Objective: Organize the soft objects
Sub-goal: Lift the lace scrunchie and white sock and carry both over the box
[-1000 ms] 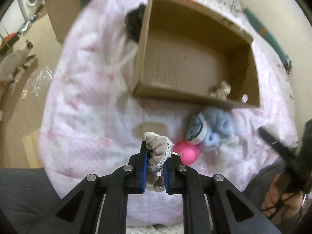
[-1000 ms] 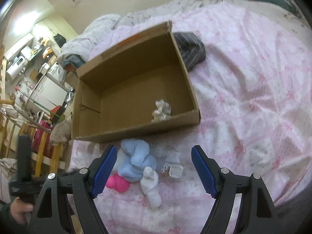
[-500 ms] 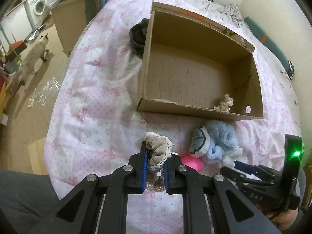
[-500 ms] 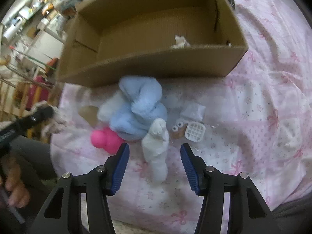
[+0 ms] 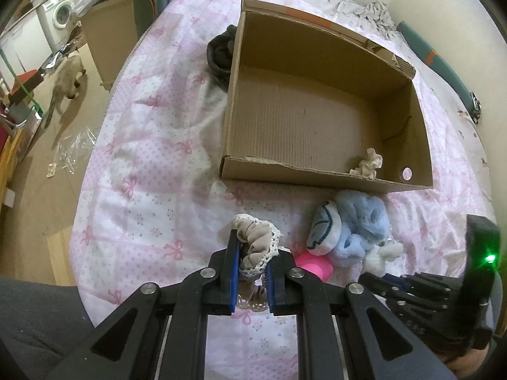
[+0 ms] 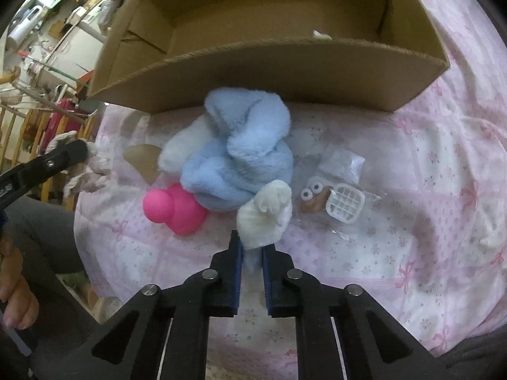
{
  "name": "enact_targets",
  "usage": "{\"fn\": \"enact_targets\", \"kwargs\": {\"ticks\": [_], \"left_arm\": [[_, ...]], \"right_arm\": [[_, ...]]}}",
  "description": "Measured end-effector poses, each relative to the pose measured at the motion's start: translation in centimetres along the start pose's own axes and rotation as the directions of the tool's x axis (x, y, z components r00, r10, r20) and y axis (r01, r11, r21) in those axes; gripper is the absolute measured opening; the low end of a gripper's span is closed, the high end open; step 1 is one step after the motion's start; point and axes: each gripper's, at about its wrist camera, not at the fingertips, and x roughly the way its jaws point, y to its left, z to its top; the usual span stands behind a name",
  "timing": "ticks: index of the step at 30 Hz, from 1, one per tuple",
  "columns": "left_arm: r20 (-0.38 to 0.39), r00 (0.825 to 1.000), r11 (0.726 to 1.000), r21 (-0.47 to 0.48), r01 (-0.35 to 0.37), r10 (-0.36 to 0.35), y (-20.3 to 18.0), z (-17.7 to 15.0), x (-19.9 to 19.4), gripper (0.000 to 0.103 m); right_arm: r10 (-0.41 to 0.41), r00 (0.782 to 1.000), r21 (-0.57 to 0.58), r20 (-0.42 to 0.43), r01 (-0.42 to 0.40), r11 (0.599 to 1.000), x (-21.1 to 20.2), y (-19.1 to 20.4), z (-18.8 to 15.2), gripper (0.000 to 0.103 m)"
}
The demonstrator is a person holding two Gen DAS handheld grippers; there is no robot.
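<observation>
Two hand-held grippers are both clenched on soft things above the bed (image 5: pixel 142 171). In the left wrist view, the left hand-held gripper (image 5: pixel 252 269) grips a beige lace-trimmed scrunchie (image 5: pixel 256 243), raised off the quilt at 6 o'clock from the cardboard box (image 5: pixel 234 101). In the right wrist view, the right hand-held gripper (image 6: pixel 252 272) pinches the white paw of the blue plush toy (image 6: pixel 240 148), which lies against the box's near wall. A pink rubber toy (image 6: pixel 174 209) touches the plush at 8 o'clock; a small packet (image 6: pixel 336 196), perhaps plastic trinkets, lies at 3 o'clock. One pale item (image 5: pixel 367 164) sits inside the box.
</observation>
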Motion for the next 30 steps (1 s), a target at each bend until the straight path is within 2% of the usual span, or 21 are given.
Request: {"fn": "enact_targets", "kwargs": {"ticks": [4, 9, 12, 18, 21, 25, 27, 30], "left_arm": [[0.008, 1.0, 1.0, 0.001, -0.013, 0.013, 0.2, -0.1, -0.1, 0.012], [0.013, 1.0, 1.0, -0.006, -0.022, 0.023, 0.6, -0.1, -0.2, 0.012], [0.02, 1.0, 1.0, -0.003, -0.024, 0.024, 0.5, -0.2, -0.4, 0.012], [0.017, 0.999, 0.999, 0.026, -0.031, 0.031, -0.3, -0.4, -0.3, 0.012], [0.022, 0.999, 0.998, 0.047, -0.038, 0.037, -0.7, -0.5, -0.5, 0.012], [0.015, 0.999, 0.999, 0.036, -0.036, 0.035, -0.5, -0.5, -0.6, 0.012], [0.042, 0.998, 0.998, 0.035, -0.056, 0.054, -0.4, -0.5, -1.3, 0.012], [0.081, 0.996, 0.998, 0.038, -0.041, 0.038, -0.5, 0.1, -2.8, 0.012]], "right_arm": [[0.067, 0.994, -0.01, 0.085, -0.066, 0.998, -2.1, 0.2, 0.0, 0.012], [0.125, 0.968, -0.034, 0.218, -0.12, 0.992, -5.3, 0.6, 0.0, 0.012], [0.138, 0.955, -0.039, 0.264, -0.133, 0.99, -6.3, 0.6, 0.1, 0.013], [0.125, 0.961, -0.031, 0.249, -0.121, 0.992, -5.6, 0.4, 0.4, 0.013], [0.143, 0.948, -0.049, 0.284, -0.134, 0.99, -6.4, 0.9, 0.4, 0.013], [0.14, 0.949, -0.045, 0.282, -0.133, 0.99, -6.3, 0.8, 0.4, 0.012], [0.15, 0.945, -0.045, 0.291, -0.143, 0.989, -6.6, 0.8, 0.5, 0.013], [0.166, 0.934, -0.051, 0.316, -0.157, 0.986, -7.6, 0.7, 0.4, 0.013]]}}
